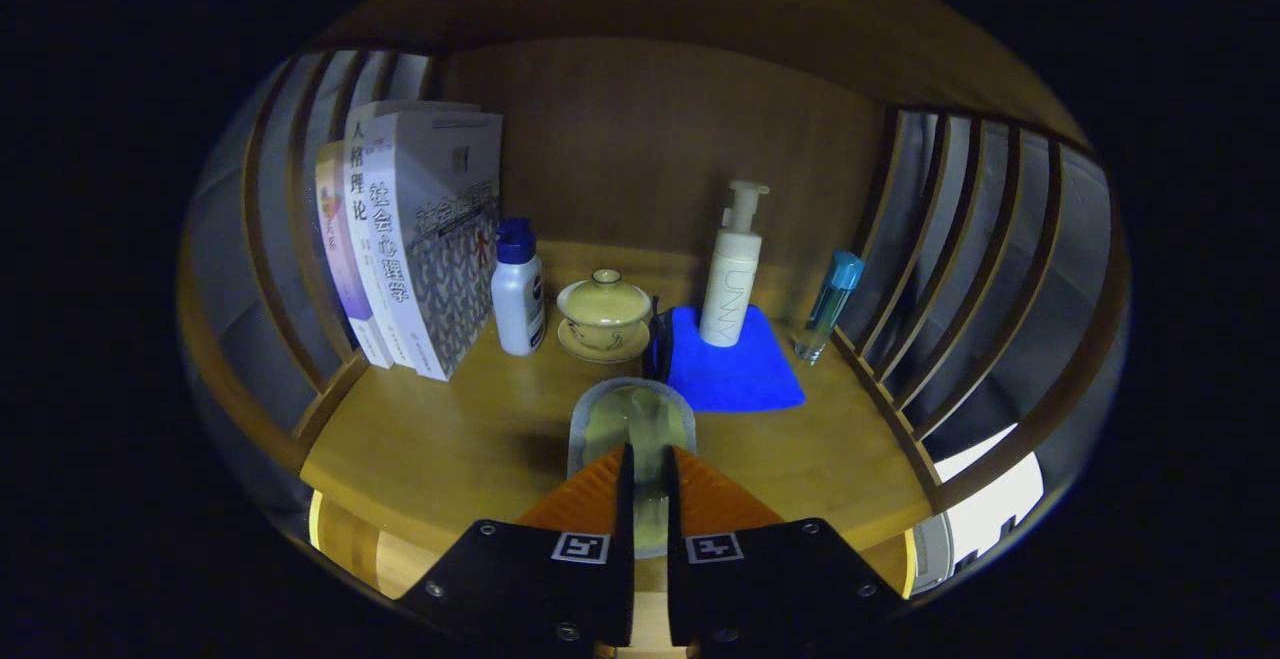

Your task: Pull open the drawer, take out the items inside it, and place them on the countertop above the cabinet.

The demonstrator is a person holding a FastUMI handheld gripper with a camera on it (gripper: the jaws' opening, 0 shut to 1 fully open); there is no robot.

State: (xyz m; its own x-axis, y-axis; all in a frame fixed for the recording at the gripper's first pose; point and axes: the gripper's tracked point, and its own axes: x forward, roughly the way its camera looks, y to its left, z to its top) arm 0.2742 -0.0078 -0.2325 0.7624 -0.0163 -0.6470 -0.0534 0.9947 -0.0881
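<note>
The fingers (pixel 650 474) are clenched on a clear plastic piece (pixel 632 431), pinching a thin upright fin or handle on it between both of them, so the piece is carried, not resting free. It looks like a see-through lid or small dish, though I cannot tell which. Its long axis runs straight ahead along the fingers, rounded end pointing away toward the yellow lidded cup (pixel 604 311). It sits low over the wooden counter (pixel 440 449), probably because that bare spot in front is the handiest place to set it down. Beyond it stand books (pixel 420 239), a small white bottle (pixel 518 294), a pump bottle (pixel 733 274) on a blue cloth (pixel 735 379), and a slim tube (pixel 830 304) by the slats
</note>
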